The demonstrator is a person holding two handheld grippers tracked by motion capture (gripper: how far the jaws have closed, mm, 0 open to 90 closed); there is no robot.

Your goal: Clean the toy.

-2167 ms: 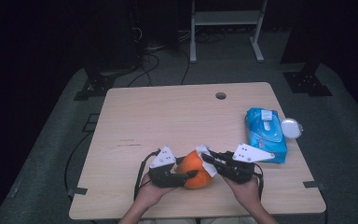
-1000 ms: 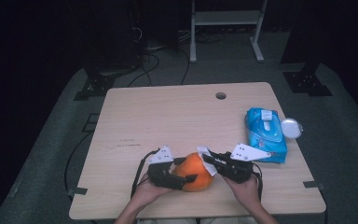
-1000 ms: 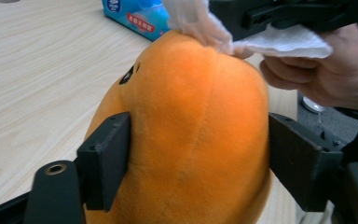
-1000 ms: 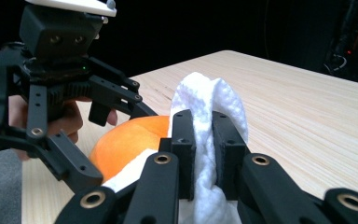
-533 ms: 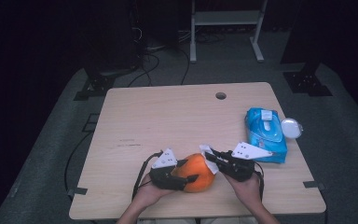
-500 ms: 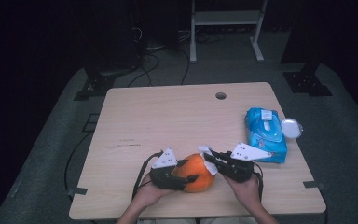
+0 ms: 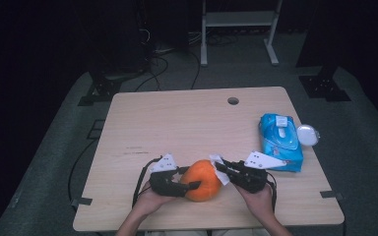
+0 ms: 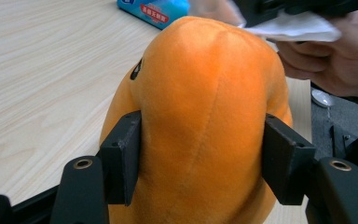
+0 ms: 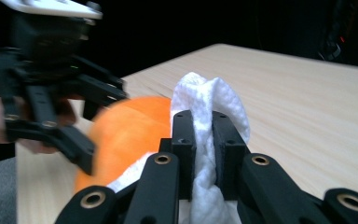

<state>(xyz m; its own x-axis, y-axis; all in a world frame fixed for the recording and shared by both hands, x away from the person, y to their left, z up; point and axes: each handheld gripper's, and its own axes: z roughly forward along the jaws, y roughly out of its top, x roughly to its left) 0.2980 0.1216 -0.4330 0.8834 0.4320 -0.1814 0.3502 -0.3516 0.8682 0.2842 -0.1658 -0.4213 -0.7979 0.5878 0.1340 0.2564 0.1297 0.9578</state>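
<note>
An orange plush toy (image 7: 203,179) (image 8: 205,116) lies near the table's front edge. My left gripper (image 7: 189,178) (image 8: 200,163) clasps it from the left; its jaws have just been closing and both pads now press into the plush sides. My right gripper (image 7: 219,169) (image 9: 204,135) is shut on a bunched white wipe (image 7: 221,177) (image 9: 209,102), held against the toy's upper right side. In the right gripper view the toy (image 9: 130,130) sits just behind the wipe, with the left gripper (image 9: 98,121) around it. The wipe (image 8: 298,28) also shows above the toy's top.
A blue pack of wipes (image 7: 281,142) (image 8: 154,9) lies at the right of the wooden table (image 7: 177,123), with a small white round object (image 7: 307,134) beside it at the edge. A cable hole (image 7: 233,101) sits near the back edge. A metal stand is on the floor behind.
The left gripper's jaws have drawn in onto the plush toy and the hand has shifted slightly. The right gripper with the wipe has stayed at the toy's right side.
</note>
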